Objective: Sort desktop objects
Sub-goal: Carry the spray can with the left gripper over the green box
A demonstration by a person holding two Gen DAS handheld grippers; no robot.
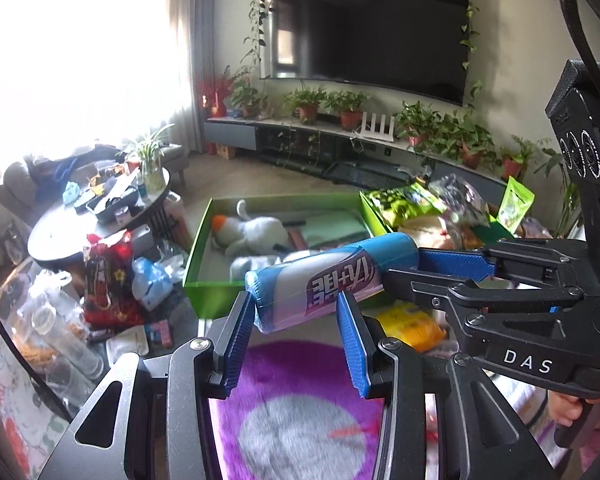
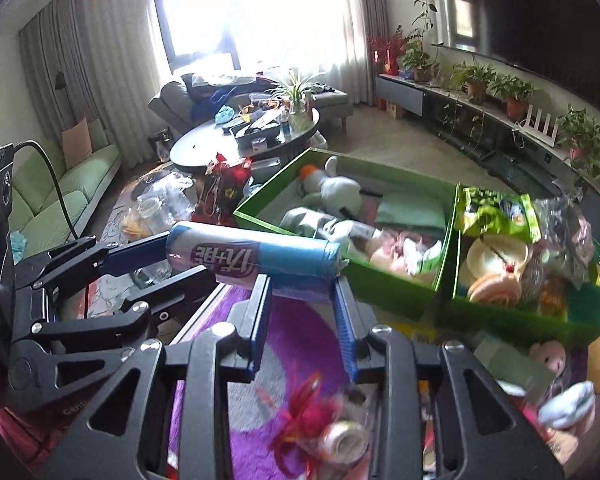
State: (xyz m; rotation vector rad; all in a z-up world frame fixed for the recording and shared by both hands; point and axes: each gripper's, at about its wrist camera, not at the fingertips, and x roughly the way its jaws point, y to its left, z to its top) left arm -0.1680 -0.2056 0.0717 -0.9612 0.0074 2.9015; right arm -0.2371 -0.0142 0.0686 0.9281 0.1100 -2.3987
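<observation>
Left wrist view: the left gripper clamped one end of a blue roll of bags, while the right gripper pinched the far end. Just beyond them a green box already held a plush toy; snack bags filled its neighbour.

Right wrist view: the right gripper gripped the roll, a purple-labelled cylinder held level above the purple rug. Loose items below suggested sorting was only partly done.

— How many green boxes were there?
— Two: one green box with a plush toy, another green box beside it.
— And rolls?
— One blue roll.
</observation>
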